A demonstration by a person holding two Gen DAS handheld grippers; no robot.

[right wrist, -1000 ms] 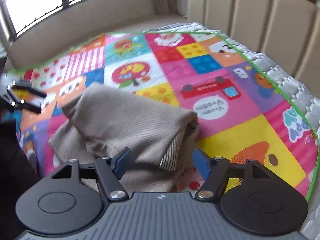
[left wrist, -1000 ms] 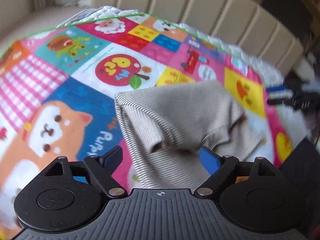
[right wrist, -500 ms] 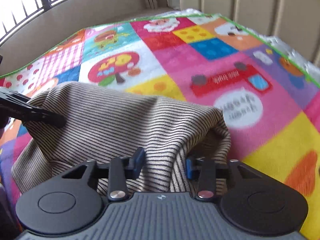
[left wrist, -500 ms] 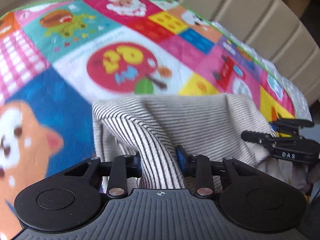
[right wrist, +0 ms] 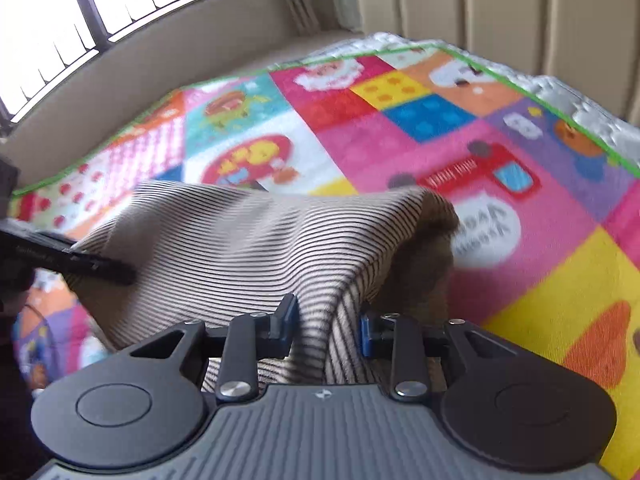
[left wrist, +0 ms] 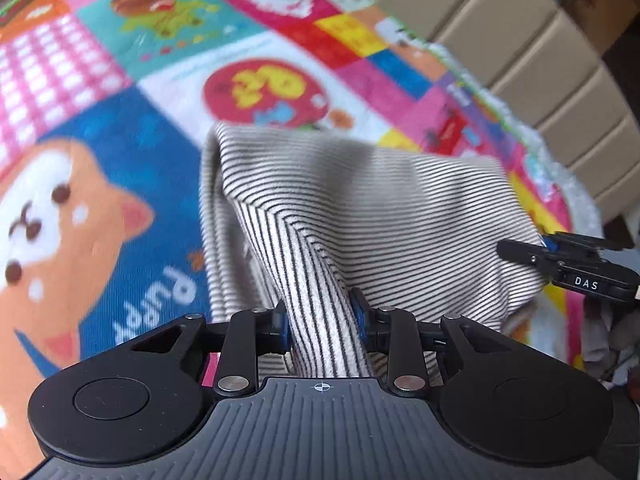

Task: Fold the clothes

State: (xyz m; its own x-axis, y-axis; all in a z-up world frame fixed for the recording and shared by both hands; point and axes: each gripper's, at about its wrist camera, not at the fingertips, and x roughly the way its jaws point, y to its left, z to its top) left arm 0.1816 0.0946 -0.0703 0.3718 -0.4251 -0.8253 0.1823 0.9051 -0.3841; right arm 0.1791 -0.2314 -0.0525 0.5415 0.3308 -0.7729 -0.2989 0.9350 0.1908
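The left gripper (left wrist: 322, 322) and right gripper (right wrist: 326, 326) have both just been closing and are now pinching bunched edges of the striped garment (left wrist: 360, 208), which is lying on the cartoon patchwork blanket (left wrist: 120, 168). Lifting both corners evenly should keep the fold straight. Beyond the blanket are standing a padded beige headboard (right wrist: 500, 4) and a window (right wrist: 80, 12).

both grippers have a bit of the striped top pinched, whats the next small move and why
Probably lift both ends together and draw them apart. The left hand-held gripper and the right hand-held gripper, whose jaws have just been closing, each pinch a bunched ridge of the striped top, which sits rumpled on the colourful play mat. Raising it should let the cloth hang flat before any fold.
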